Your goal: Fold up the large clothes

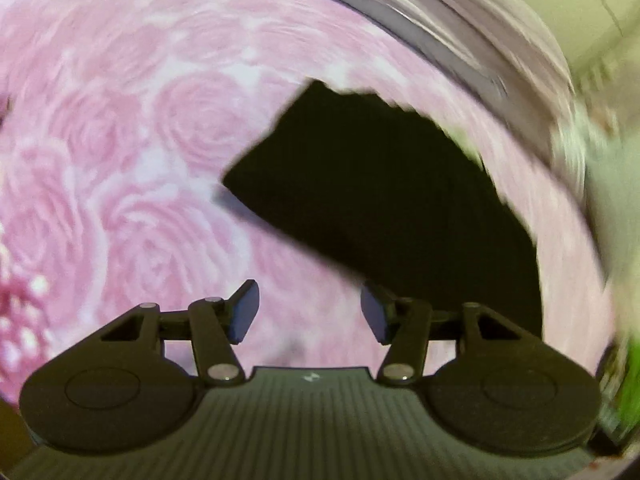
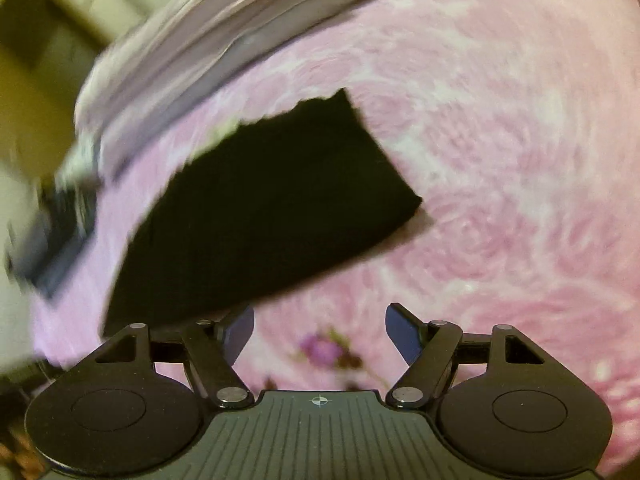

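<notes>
One dark garment (image 1: 384, 200) lies in the left wrist view as a compact, straight-edged shape on the pink rose-print bed (image 1: 140, 140), which suggests that most of the folding is done; whether another fold or some smoothing is left I cannot tell, as the blurred picture shows no layers. It sits near the bed's far edge, where striped bedding (image 1: 460, 28) runs along. The left tongs (image 1: 310, 312) are partly open with nothing between them; the garment lies ahead and to their right, its near edge just past the right pad. In the right wrist view the same garment (image 2: 272, 208) lies ahead and to the left of the right tongs (image 2: 320, 332), which gape wide and empty, its near edge close to the left pad but, as far as I can judge, apart from it.
</notes>
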